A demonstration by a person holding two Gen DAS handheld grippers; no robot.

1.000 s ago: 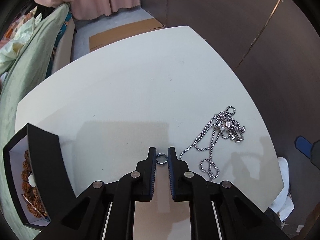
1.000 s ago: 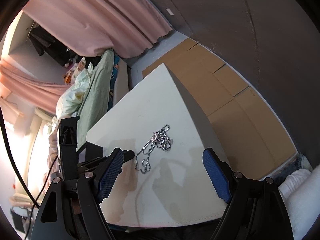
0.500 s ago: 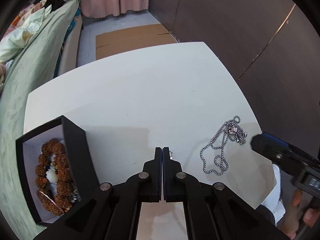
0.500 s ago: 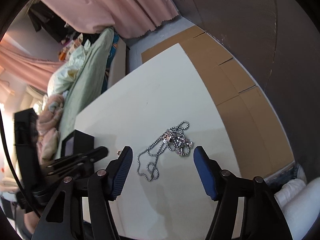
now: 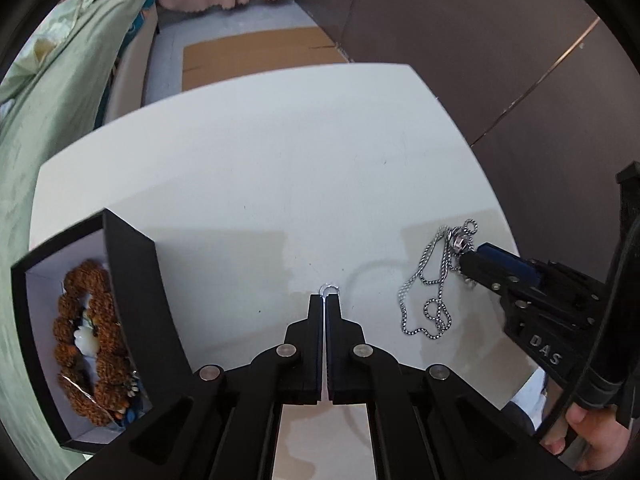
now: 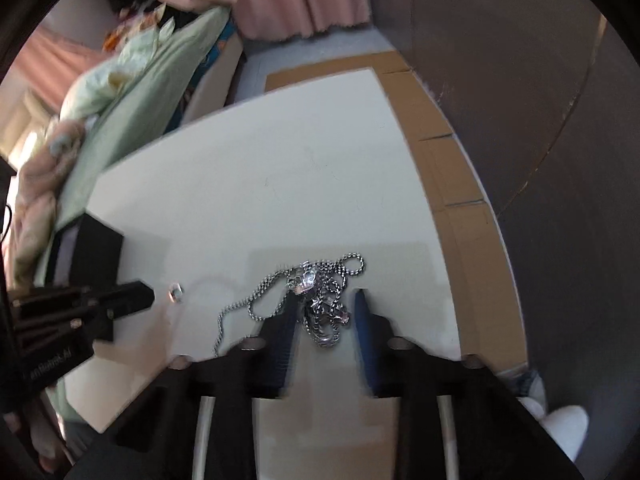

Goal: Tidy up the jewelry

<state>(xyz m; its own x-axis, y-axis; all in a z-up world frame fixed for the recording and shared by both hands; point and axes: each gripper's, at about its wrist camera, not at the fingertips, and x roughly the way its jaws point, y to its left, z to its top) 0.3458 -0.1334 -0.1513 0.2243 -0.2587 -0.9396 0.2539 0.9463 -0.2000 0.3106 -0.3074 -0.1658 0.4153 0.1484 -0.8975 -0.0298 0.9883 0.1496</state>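
White desk [image 5: 260, 184] beside a green-draped bed [image 5: 52, 120], cardboard sheets [image 5: 256, 52] on the floor beyond: your left gripper [image 5: 324, 300] has its fingers pressed together on a small silver ring [image 5: 329, 289], which peeks out past the tips just above the desk. At its left stands an open black jewelry box [image 5: 136, 280] with a brown beaded bracelet [image 5: 90, 344] lying inside. Your right gripper [image 6: 325, 312] is spread apart, its blue-padded fingers [image 6: 362, 320] straddling the bunched end of a silver chain necklace [image 6: 316, 292], whose loops trail across the desk between the two grippers.
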